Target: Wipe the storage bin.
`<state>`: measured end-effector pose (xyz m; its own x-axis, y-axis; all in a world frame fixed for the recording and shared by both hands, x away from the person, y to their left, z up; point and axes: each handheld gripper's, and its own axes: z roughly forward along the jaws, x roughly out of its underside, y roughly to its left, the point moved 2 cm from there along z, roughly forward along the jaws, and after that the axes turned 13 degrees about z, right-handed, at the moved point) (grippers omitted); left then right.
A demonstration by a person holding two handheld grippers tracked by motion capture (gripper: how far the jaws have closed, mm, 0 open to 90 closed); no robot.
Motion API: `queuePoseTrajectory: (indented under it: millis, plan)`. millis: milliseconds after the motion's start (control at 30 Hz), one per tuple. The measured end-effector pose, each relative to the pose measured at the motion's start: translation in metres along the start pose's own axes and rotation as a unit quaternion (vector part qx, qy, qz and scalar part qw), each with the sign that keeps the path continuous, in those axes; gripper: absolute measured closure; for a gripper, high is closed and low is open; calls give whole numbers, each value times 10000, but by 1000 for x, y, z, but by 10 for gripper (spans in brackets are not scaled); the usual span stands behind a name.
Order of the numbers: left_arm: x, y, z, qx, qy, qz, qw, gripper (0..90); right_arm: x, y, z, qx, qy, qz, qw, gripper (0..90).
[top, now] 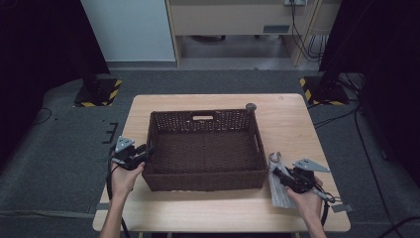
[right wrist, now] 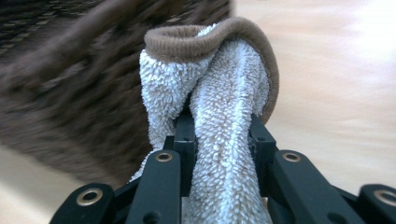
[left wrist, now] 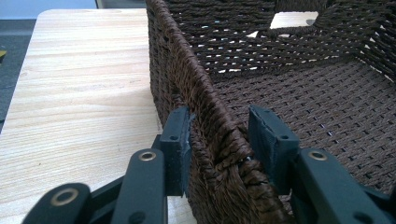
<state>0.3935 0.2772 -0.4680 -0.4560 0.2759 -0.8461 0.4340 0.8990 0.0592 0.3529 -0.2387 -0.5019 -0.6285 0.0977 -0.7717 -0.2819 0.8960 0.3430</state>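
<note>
A dark brown woven basket (top: 203, 181) stands in the middle of the wooden table (top: 292, 124), with nothing inside it. My left gripper (top: 147, 151) straddles the basket's left wall (left wrist: 187, 79) near the front corner. In the left gripper view its jaws (left wrist: 219, 135) stand open: one pad rests against the outer side, the other is apart from the inner side. Right of the basket, my right gripper (top: 275, 167) is shut on a pale grey terry cloth (right wrist: 210, 70) with a brown hem. The cloth's tail (top: 280, 193) lies on the table.
A small round grey object (top: 251, 106) sits on the table by the basket's far right corner. Two black stands with striped bases (top: 99, 91) (top: 322, 89) are on the floor beyond the table. The table's front edge (top: 218, 229) is close to both hands.
</note>
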Motion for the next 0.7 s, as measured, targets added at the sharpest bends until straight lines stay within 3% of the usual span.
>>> queuePoseTrajectory:
  millis: [100,200,233,333,400,700]
  plan:
    - [0,0,0,-17,-4,9,10000,587,-8,-16,-5,392,-60,-196,9990,720]
    - [0,0,0,-8,18,10,10000,577,-13,-35,-7,753,-107,-238,9968,717]
    - [0,0,0,-8,18,10,10000,575,-13,-35,-7,753,-107,-238,9968,717]
    - [0,1,0,11,31,3,10000,572,-15,-57,-7,1149,-64,-297,9929,713]
    - [0,1,0,11,29,0,10000,572,-14,-66,-6,1287,10,-301,9912,713]
    - [1,1,0,9,30,-8,10000,563,-8,-75,0,1360,225,-298,9900,695]
